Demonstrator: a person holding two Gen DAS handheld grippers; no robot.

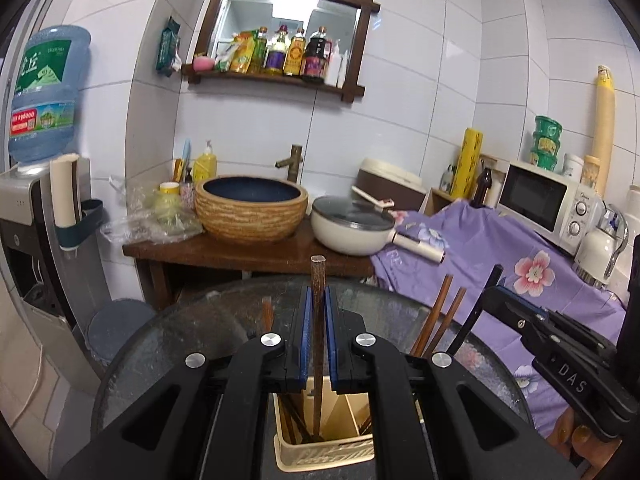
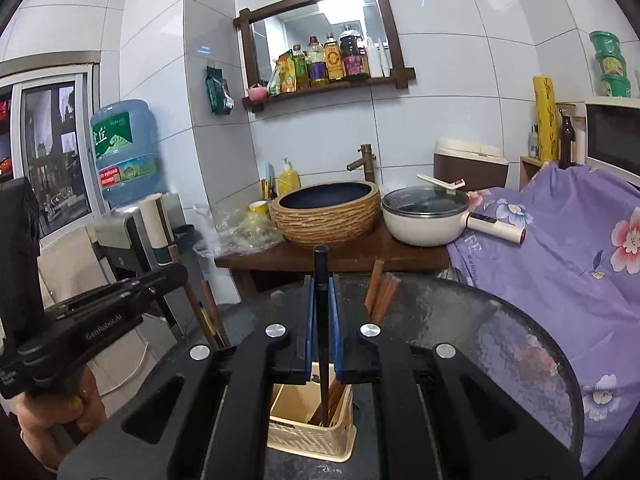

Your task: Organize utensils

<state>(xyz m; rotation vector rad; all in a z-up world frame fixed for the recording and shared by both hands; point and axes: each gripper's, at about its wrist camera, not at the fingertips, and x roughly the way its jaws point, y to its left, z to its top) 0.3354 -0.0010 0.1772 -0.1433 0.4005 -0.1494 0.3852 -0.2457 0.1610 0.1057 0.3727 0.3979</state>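
A cream plastic utensil holder stands on the round glass table, with several brown chopsticks standing in it. My left gripper is shut on a brown chopstick that stands upright with its lower end inside the holder. My right gripper is shut on a black chopstick, also upright with its tip in the holder. The right gripper shows in the left wrist view at the right. The left gripper shows in the right wrist view at the left.
Behind the table, a wooden counter carries a woven basin and a white lidded pan. A purple floral cloth covers the right side, with a microwave on it. A water dispenser stands left.
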